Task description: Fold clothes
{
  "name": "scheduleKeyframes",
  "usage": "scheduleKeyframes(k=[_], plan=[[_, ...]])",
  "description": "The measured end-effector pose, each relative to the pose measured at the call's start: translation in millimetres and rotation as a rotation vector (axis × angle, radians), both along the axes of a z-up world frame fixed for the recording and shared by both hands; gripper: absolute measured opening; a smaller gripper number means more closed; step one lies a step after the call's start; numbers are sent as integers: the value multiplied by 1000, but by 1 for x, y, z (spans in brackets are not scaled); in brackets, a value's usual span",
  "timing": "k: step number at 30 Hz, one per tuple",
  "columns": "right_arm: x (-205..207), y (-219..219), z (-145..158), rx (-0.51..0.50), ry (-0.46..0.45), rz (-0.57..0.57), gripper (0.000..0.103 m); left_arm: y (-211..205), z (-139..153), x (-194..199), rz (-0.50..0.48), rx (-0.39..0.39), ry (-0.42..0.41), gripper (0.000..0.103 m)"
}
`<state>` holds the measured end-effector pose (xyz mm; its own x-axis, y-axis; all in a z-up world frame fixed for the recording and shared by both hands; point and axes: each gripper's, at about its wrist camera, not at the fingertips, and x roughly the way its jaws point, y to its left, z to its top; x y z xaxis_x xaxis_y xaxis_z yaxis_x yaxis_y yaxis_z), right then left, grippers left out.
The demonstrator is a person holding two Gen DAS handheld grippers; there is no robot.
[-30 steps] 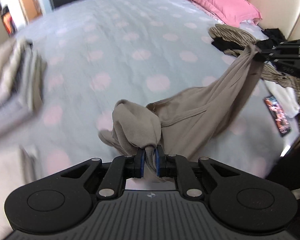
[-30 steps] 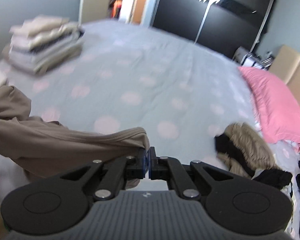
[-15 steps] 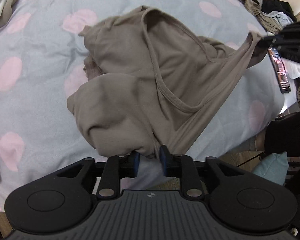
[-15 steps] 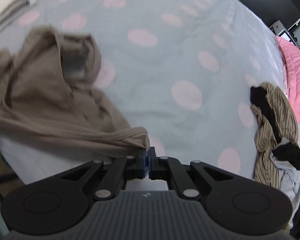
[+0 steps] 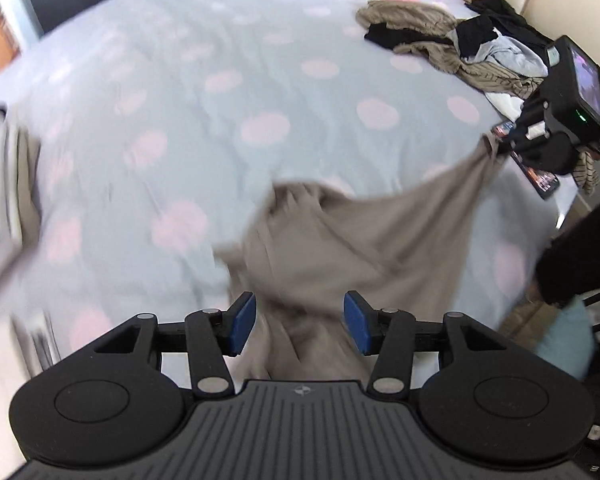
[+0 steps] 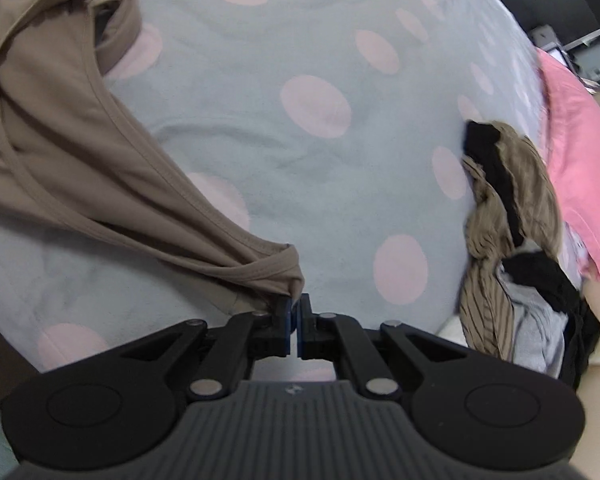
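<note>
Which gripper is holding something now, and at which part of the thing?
The right gripper pinches a bunched edge of the brown top. The left gripper has just been opening; cloth lies between its pads, unpressed.

No readable text, label, brand or number appears in either view; a small emblem on each gripper body is too small to make out.

The taupe top (image 6: 60, 152) is soft, matt knit cloth with stitched edges. The bed cover (image 6: 340, 184), grey with pink dots, looks like matt, slightly creased cotton. Each tool (image 5: 300, 322) (image 6: 295, 320) is matt black plastic with ribbed housing, dull metal pins and blue rubbery pads (image 5: 242, 324).
</note>
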<state>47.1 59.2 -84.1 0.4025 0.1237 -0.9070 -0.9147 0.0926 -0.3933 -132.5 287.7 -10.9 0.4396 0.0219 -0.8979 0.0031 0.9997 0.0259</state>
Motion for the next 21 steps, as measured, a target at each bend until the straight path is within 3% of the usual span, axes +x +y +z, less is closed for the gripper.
scheduleKeyframes(k=[5,10,13,21], plan=[[-3,11,1,8,36,54,3,9,-23,44,-87,71,7,47],[-2,16,0,27,72,74,3,22,-59,73,-97,30,54,47],[1,17,-3,26,95,72,3,20,-76,80,-117,15,106,44],[3,16,-8,26,144,80,3,1,-87,74,-179,70,103,31]])
